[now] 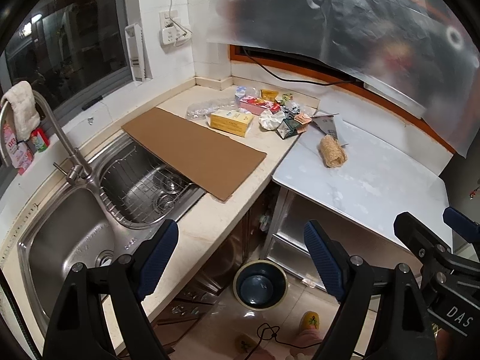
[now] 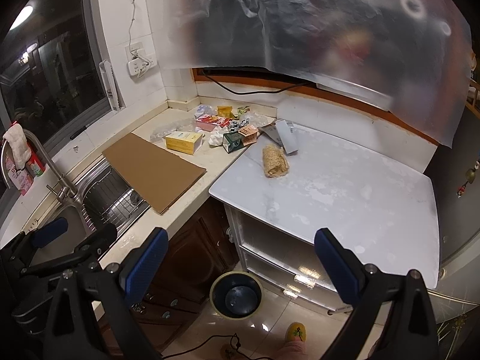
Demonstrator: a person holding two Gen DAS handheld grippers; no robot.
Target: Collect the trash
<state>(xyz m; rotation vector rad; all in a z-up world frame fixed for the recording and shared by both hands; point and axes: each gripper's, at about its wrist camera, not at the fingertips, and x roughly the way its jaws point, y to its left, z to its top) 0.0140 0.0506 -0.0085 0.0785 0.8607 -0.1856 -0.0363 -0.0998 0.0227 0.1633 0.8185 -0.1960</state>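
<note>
From where I stand, the sink (image 1: 69, 240) fills the lower left of the left wrist view, and a flat cardboard sheet (image 1: 192, 150) lies half over its rack, its long side slanting from upper left down to lower right. It looks stiff and light; an overhanging edge is probably the place to pinch it.

Past it, at the upper middle, the trash sits heaped in the bench (image 1: 210, 225) corner. A yellow box (image 1: 230, 122) lies flat, long axis running left to right with a slight tilt; it should be light and crushable, best taken across its narrow width. Behind it is crumpled clear plastic (image 1: 207, 108), likely slippery and springy. There is a pink box (image 1: 258, 105), a white paper wad (image 1: 271, 119), soft enough to squeeze anywhere, and a small dark carton (image 1: 290, 127) tipped on its side.

Further right, on the white bench top, a fibrous tan roll (image 1: 332, 151) lies alone, long axis pointing away and slightly left.

A bin (image 1: 260, 284) stands on the floor at the lower middle, open upward.

The left gripper (image 1: 241, 258) and the right gripper (image 2: 240, 262) both hang short of the bench, jaws spread wide, holding nothing.
</note>
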